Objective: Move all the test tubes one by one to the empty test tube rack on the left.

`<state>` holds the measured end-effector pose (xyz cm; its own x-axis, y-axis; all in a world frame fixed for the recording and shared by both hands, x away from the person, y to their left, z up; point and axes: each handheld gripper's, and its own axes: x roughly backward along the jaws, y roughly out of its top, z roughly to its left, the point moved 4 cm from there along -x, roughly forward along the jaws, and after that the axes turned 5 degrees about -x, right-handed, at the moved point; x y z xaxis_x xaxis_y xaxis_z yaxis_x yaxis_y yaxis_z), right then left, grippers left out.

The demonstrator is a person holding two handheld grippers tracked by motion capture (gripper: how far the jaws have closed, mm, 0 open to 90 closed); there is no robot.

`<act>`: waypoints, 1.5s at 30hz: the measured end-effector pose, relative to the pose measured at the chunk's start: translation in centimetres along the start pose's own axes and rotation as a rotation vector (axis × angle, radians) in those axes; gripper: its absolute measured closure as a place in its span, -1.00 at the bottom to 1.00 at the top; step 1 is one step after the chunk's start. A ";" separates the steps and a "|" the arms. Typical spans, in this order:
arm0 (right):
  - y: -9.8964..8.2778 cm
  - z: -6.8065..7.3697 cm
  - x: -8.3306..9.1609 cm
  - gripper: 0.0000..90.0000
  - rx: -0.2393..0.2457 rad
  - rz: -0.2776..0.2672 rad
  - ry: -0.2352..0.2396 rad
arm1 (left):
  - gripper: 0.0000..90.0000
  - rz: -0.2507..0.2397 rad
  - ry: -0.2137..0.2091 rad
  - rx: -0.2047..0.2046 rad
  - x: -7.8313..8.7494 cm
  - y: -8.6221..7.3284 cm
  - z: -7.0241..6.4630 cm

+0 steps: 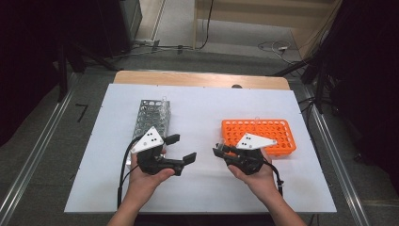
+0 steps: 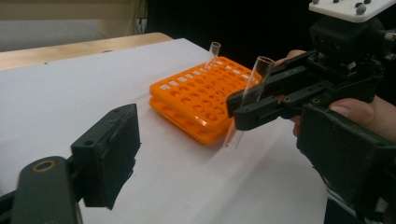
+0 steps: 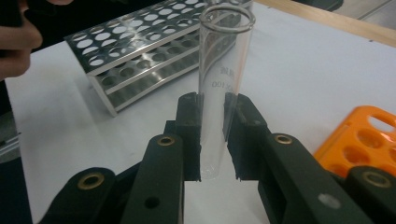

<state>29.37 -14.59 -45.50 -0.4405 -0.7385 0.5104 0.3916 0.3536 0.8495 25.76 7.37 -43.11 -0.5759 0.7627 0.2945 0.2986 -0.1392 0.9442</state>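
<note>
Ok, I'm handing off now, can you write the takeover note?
Right gripper: shut on a clear test tube, held upright above the white mat, between the racks.
Left gripper: open, holding nothing, beside the metal rack.
Orange rack: one tube standing at its far edge.
Done: tube picked up.
Left: seat the held tube in a rack; which one is unclear.

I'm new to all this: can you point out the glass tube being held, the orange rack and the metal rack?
glass tube (image 3: pixel 219 93): right gripper view, its middle wall.
orange rack (image 1: pixel 282 133): high view, its top grid.
metal rack (image 1: pixel 149 117): high view, its top plate.
</note>
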 end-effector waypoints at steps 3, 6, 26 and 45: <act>0.0 0.9 -0.5 0.64 0.013 0.011 0.021 | -0.47 0.010 -0.008 -0.014 -0.7 0.0 -0.8; 0.0 1.7 -1.0 0.64 0.028 0.020 0.037 | -0.26 0.013 -0.026 -0.029 -1.1 0.0 -1.5; 0.1 4.7 -2.0 0.64 0.071 0.053 0.120 | 0.63 0.041 -0.062 -0.093 -2.2 -0.4 -2.8; -0.1 4.2 -1.5 -0.39 0.064 0.050 0.143 | 0.68 -0.007 0.002 -0.069 -0.5 0.8 -0.8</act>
<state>26.59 -11.15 -45.77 -0.3008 -0.7916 0.5318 0.3559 0.4242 0.8327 25.66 6.40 -42.37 -0.5790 0.7628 0.2878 0.2409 -0.1772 0.9542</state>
